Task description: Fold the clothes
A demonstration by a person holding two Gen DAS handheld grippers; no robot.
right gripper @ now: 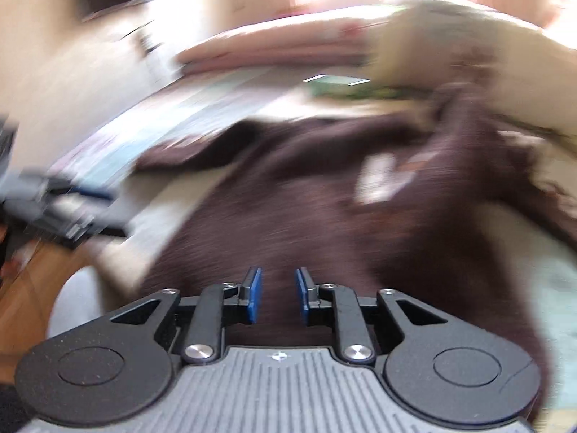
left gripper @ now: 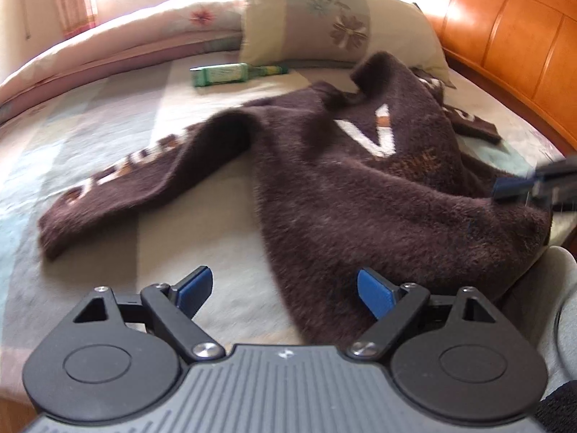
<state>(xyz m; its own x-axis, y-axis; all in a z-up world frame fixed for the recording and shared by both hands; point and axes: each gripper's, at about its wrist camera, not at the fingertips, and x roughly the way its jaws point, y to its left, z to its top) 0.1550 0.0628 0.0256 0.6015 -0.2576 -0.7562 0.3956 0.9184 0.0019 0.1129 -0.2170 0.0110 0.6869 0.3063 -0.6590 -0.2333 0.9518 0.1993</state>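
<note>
A fuzzy dark brown sweater (left gripper: pixel 342 187) with a white V on it lies spread on the bed, one lettered sleeve (left gripper: pixel 126 187) stretched out to the left. My left gripper (left gripper: pixel 285 285) hovers over the sweater's near edge, its blue pads wide apart with nothing between them. My right gripper (left gripper: pixel 533 184) shows at the right edge, beside the sweater's right side. In the blurred right wrist view, the right gripper (right gripper: pixel 277 288) hangs above the sweater (right gripper: pixel 324 216) with a narrow gap between its pads and no cloth in it. The left gripper (right gripper: pixel 72 202) is a blur at the left.
The sweater rests on a pale patterned bedsheet (left gripper: pixel 90 137). A flowered pillow (left gripper: pixel 324 25) and a green packet (left gripper: pixel 230 74) lie at the far side, with a folded quilt (left gripper: pixel 144 32) behind. An orange wooden headboard (left gripper: pixel 505 36) runs along the right. A person's grey trouser leg (left gripper: pixel 555 306) is near.
</note>
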